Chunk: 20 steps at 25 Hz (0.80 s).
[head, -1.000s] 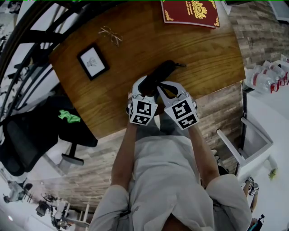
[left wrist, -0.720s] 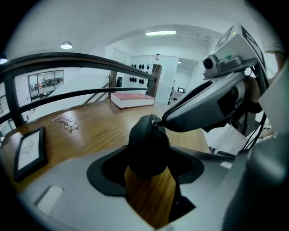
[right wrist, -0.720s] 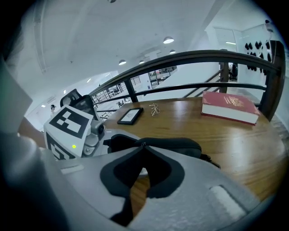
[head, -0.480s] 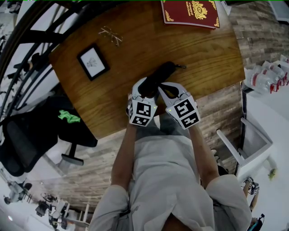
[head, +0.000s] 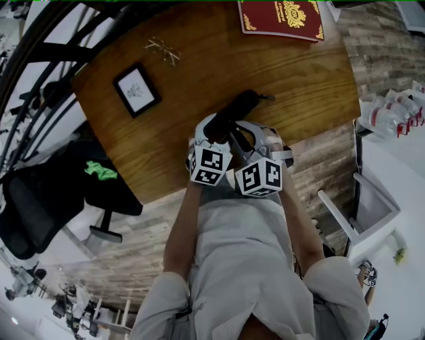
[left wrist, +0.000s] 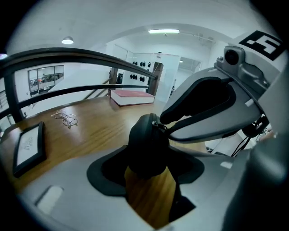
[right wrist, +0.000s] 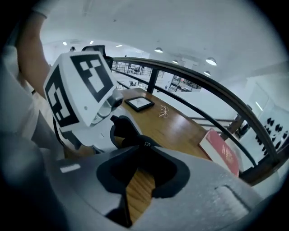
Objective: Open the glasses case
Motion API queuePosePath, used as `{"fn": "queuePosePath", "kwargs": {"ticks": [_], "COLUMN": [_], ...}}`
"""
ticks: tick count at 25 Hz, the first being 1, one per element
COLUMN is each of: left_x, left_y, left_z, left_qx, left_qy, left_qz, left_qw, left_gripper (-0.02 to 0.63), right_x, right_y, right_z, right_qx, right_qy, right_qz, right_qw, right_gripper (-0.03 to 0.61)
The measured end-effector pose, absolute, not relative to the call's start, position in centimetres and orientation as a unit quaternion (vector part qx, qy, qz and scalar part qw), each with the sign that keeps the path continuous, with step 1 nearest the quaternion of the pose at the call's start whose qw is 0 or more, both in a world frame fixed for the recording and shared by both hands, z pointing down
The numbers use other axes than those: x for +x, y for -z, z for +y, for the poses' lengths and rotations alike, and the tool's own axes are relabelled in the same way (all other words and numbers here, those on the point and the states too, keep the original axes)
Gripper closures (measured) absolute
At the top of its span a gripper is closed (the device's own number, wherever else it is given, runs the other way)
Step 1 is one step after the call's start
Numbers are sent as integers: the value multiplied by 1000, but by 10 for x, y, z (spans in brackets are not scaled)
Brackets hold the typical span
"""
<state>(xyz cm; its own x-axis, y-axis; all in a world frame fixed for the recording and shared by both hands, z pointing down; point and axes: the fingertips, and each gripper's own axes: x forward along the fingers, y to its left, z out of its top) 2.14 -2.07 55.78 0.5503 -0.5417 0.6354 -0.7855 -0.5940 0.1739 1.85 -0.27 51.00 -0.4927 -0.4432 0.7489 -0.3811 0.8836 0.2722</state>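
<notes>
This looks to me like an office or a showroom hall, not a home. I work over a wooden table (head: 299, 86) that carries a framed picture (head: 136, 89), a red book (head: 279, 16) and thin wire glasses (head: 163, 52). Beside the table stands a black office chair (head: 30, 212) on a floor of wood planks (head: 319, 159). A dark curved railing (left wrist: 90, 56) runs behind the table. Farther away I see a glass-walled room (left wrist: 45, 80), long ceiling lamps (left wrist: 163, 31), and packed bottles (head: 392, 116) at the right edge.
</notes>
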Motion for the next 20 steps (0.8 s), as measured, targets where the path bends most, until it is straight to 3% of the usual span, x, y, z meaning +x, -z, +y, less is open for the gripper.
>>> {"fn": "queuePosePath", "kwargs": {"ticks": [6, 20], "left_x": [21, 15], "left_y": [-558, -561], "left_z": [-23, -16], "left_qx": [850, 849], "left_qy": [-267, -264], "left_qz": [-390, -392], "left_qw": [233, 236], "left_gripper": [328, 328], "right_x": [14, 26], "right_y": [-515, -502], "right_z": [2, -8], "right_qx": [214, 256], "right_qy": [110, -21], "right_qz": [-847, -875], "right_qw": [474, 411], "right_gripper": [569, 577]}}
